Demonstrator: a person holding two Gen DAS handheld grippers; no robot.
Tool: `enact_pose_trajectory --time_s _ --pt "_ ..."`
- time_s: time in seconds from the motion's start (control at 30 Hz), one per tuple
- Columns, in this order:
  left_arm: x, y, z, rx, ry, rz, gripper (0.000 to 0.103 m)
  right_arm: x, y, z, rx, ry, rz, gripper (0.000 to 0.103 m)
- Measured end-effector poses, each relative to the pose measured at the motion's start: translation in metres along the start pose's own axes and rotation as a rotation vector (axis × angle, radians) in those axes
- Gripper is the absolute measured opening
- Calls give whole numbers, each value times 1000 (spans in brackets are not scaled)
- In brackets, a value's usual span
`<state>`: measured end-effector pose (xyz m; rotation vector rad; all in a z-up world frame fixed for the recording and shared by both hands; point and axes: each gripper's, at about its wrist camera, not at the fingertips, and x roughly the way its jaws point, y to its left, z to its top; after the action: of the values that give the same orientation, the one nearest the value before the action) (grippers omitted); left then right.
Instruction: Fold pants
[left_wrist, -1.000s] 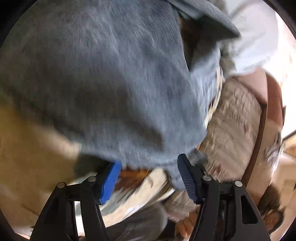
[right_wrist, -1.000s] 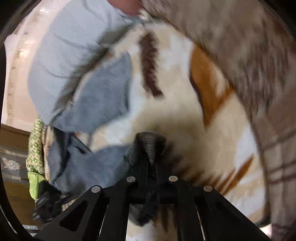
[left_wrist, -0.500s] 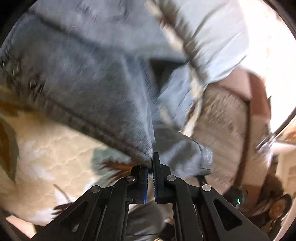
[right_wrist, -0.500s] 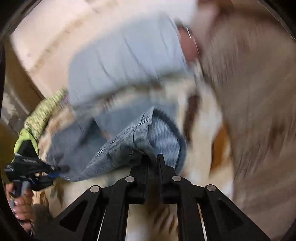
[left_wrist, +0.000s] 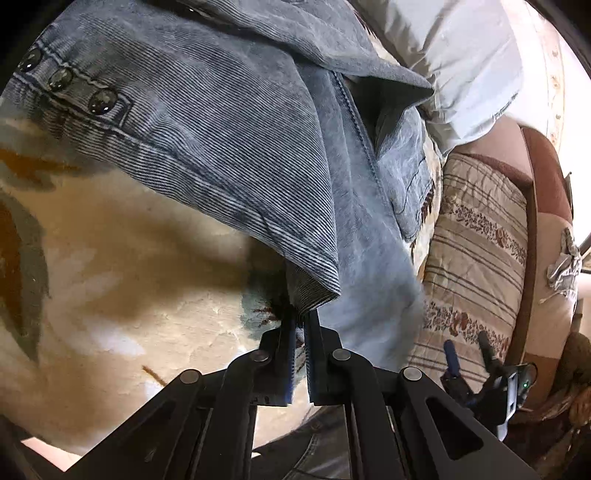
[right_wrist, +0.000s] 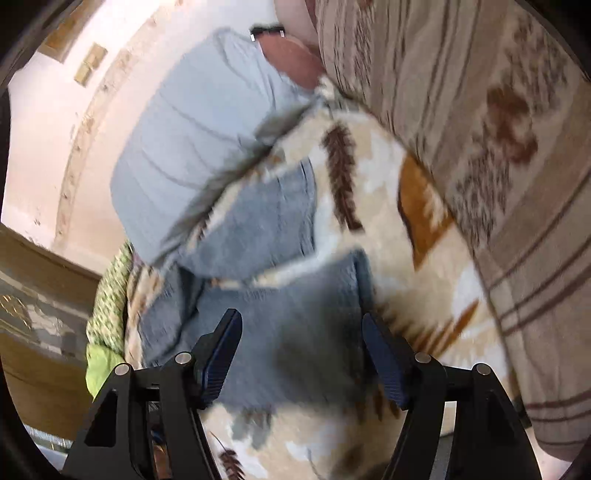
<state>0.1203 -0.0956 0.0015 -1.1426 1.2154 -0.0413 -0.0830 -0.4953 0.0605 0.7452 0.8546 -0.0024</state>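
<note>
Blue-grey corduroy pants (left_wrist: 229, 140) lie over a cream leaf-patterned blanket (left_wrist: 110, 277). Three dark snap buttons show at the upper left of the left wrist view. My left gripper (left_wrist: 300, 317) is shut on a corner of the pants fabric, lifted off the blanket. In the right wrist view the pants (right_wrist: 295, 314) lie flat on the blanket (right_wrist: 388, 229), blurred. My right gripper (right_wrist: 301, 332) is open and empty just above them. It also shows at the lower right of the left wrist view (left_wrist: 467, 354).
A pale blue pillow (right_wrist: 192, 147) lies at the blanket's far end, also in the left wrist view (left_wrist: 461, 66). A striped floral quilt (right_wrist: 498, 129) borders the blanket, seen too in the left wrist view (left_wrist: 480, 266). A green cloth (right_wrist: 107, 314) sits at the left.
My left gripper went from open to shut on the pants corner and holds it. My right gripper let go of the pants fold and opened; the fabric now lies flat.
</note>
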Motion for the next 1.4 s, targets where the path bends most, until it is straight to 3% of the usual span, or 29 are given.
enact_pose_trajectory --time_s 0.03,0.07,0.1,0.17,0.2,0.27,0.3,0.37,0.4,0.43,0.47,0.57,0.7,0.83,0.87,0.9,0.93,0.97,1.03,1.13,1.23,1.33,1.4 --pt "-3 5 -1 5 -2 -5 6 0 1 6 5 -9 -4 79" --pt "-7 6 -1 12 -5 -4 14 5 1 11 3 -3 -20 82" --pt "-7 4 -1 22 -6 6 27 16 1 15 -2 15 -55 82" --pt "4 -1 -9 45 -12 8 39 49 -9 23 7 73 -141 81" --pt "4 -1 -12 65 -11 14 43 63 -16 24 22 101 -171 80" --pt "20 5 -32 122 4 35 45 82 -26 23 42 125 -199 64" --pt "27 7 -34 139 8 44 44 92 -29 22 50 137 -191 59" --pt "29 13 -34 167 17 67 39 112 -29 18 32 169 -207 35" --pt "38 11 -30 177 25 86 19 122 -27 15 0 167 -265 27" --pt "42 9 -30 183 29 95 7 124 -24 14 -23 145 -309 17" --pt "44 7 -30 193 31 101 3 123 -17 13 -64 132 -313 13" --pt "40 -6 -39 223 9 74 3 99 0 19 -113 67 -293 12" --pt "54 -20 -44 261 15 99 3 73 21 38 -152 4 -293 12" --pt "88 -12 -41 259 95 179 4 130 -6 40 -137 119 -424 18" --pt "86 -13 -42 268 90 171 9 143 -13 37 -138 150 -444 21" --pt "78 -18 -45 290 94 158 21 144 -12 35 -152 136 -443 22" --pt "72 -22 -48 305 96 141 29 135 -5 35 -167 107 -430 35" --pt "61 -27 -51 316 92 102 42 125 1 35 -169 84 -404 56" --pt "34 -37 -58 344 70 39 50 97 15 36 -161 -4 -356 71" --pt "-3 -49 -50 354 0 -25 57 70 38 42 -181 -62 -245 71" --pt "-23 -49 -14 288 -107 -42 66 74 50 57 -156 -25 -68 71" --pt "-13 -55 22 260 -178 -33 66 99 54 67 -134 -3 -14 71" --pt "4 -66 40 300 -222 15 66 121 56 71 -100 26 2 71"
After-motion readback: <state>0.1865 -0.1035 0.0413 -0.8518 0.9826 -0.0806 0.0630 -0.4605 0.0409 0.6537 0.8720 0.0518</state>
